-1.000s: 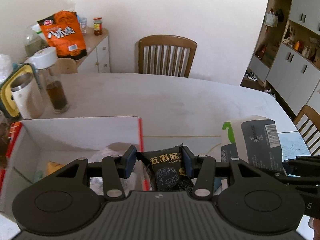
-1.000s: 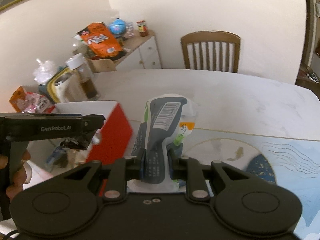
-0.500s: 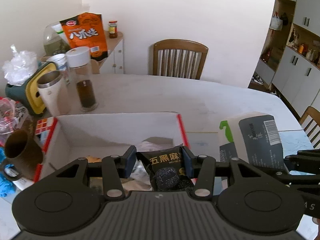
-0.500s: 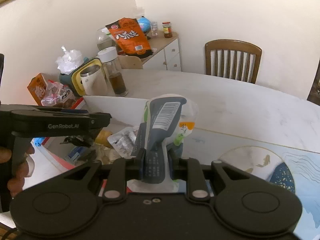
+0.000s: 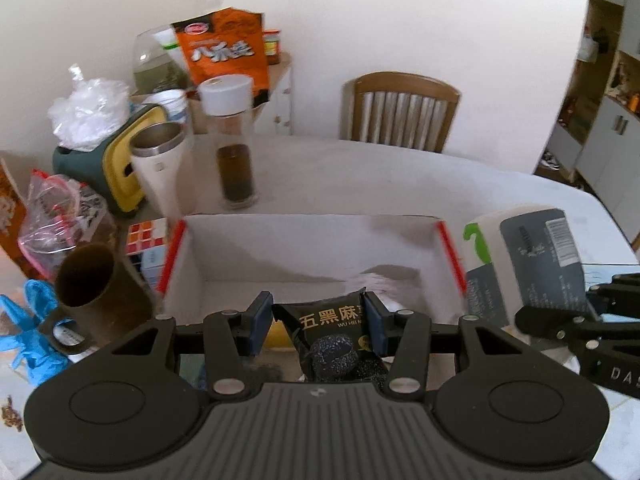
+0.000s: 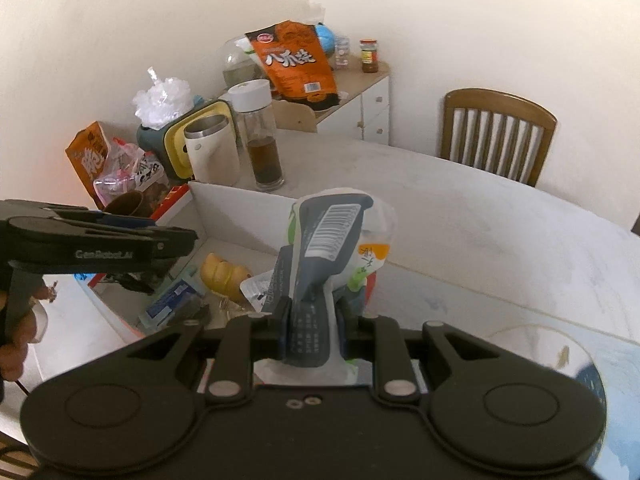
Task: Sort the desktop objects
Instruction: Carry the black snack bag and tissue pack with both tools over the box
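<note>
Left tool (image 5: 316, 322): clamped on a black snack packet (image 5: 332, 334), blue pads pressing its two sides; held above the open box.
Black snack packet: upright between the pads, gold characters on the front, lower part hidden behind the tool body.
Right tool (image 6: 310, 330): clamped on a grey-and-white pouch (image 6: 320, 256), pads squeezing its lower end narrow; seen from the left wrist at the far right (image 5: 576, 320).
Grey-and-white pouch: sticking up and forward from the pads, barcode near the top, green mark on one edge; just right of the box's red edge in the left wrist view (image 5: 524, 256).
Box (image 5: 312, 248): white inside, red rim, open top; directly ahead of and below the left tool, ahead-left of the right tool.
Box contents: yellow bun-like item (image 6: 222, 276), blue-labelled packet (image 6: 172, 300), silvery wrapper (image 6: 256, 290); details blurred.
Beyond the box: tall bottle with white cap (image 5: 232, 140) holding dark liquid, steel-rimmed white cup (image 5: 162, 172), both standing on the tabletop (image 5: 400, 184).
Left of the left tool: brown mug (image 5: 86, 284), colour cube (image 5: 146, 236), blue glove (image 5: 34, 336).
Far side: wooden chair (image 5: 404, 112) at the tabletop's edge; orange bag (image 5: 224, 52) on a side cabinet.
Hand (image 6: 16, 328): gripping the left tool's handle, at the left edge of the right wrist view.
</note>
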The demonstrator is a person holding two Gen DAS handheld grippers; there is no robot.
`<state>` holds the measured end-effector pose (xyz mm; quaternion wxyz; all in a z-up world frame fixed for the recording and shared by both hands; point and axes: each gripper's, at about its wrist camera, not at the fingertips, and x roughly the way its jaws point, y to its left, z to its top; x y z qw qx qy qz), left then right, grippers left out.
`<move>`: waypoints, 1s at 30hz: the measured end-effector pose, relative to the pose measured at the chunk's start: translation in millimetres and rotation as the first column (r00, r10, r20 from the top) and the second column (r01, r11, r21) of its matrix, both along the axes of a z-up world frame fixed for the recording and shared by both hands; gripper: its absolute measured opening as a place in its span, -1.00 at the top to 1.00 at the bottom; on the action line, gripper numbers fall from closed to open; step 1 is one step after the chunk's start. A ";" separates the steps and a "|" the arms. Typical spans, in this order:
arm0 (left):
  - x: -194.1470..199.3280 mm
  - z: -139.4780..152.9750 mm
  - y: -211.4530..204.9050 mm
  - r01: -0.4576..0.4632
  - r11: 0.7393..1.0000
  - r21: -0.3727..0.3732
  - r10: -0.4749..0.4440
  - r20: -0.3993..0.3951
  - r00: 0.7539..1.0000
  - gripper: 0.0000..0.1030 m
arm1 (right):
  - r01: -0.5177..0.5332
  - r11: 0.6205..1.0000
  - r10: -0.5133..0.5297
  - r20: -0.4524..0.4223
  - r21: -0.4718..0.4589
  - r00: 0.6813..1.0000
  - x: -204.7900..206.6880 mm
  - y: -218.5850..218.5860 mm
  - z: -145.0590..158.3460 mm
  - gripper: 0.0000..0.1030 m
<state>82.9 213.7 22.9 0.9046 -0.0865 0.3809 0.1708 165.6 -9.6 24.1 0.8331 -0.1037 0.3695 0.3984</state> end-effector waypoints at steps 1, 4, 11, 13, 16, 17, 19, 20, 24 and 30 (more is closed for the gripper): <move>0.8 -2.2 5.2 -0.009 1.000 -0.001 0.009 -0.009 1.000 0.08 | -0.007 1.000 0.007 -0.001 -0.004 1.000 3.1 4.3 -2.0 0.58; 4.8 -9.7 17.9 -0.030 1.000 0.003 0.030 -0.032 0.999 0.08 | -0.030 0.999 0.030 -0.012 -0.022 0.999 9.4 15.9 -8.8 0.58; 14.0 -28.5 39.3 -0.086 0.996 0.009 0.087 -0.082 0.993 0.08 | -0.117 0.992 0.116 -0.043 -0.034 0.992 13.0 41.6 -20.0 0.58; 18.2 -33.7 43.2 -0.092 0.996 0.014 0.093 -0.098 0.991 0.08 | -0.135 0.990 0.133 -0.060 -0.038 0.989 13.3 48.5 -24.8 0.58; 25.1 -42.6 49.1 -0.103 0.995 0.009 0.103 -0.124 0.987 0.08 | -0.162 0.986 0.157 -0.087 -0.044 0.984 13.2 56.6 -33.1 0.58; 27.4 -45.5 50.9 -0.103 0.995 0.007 0.103 -0.131 0.986 0.08 | -0.166 0.985 0.161 -0.095 -0.045 0.982 13.5 59.1 -35.4 0.58; 31.8 -51.3 53.2 -0.098 0.995 0.006 0.098 -0.147 0.984 0.08 | -0.180 0.983 0.174 -0.114 -0.037 0.978 13.7 63.0 -39.3 0.58; 33.7 -53.6 53.7 -0.094 0.996 0.006 0.094 -0.153 0.984 0.08 | -0.187 0.982 0.182 -0.120 -0.035 0.976 13.8 64.9 -41.1 0.58; 42.9 -63.3 54.7 -0.084 0.996 0.010 0.084 -0.181 0.980 0.08 | -0.188 0.982 0.182 -0.130 -0.036 0.975 18.5 70.7 -47.3 0.58; 52.9 -79.3 54.5 -0.069 0.998 -0.002 0.067 -0.228 0.971 0.08 | -0.189 0.981 0.181 -0.150 -0.040 0.972 28.9 77.4 -57.2 0.57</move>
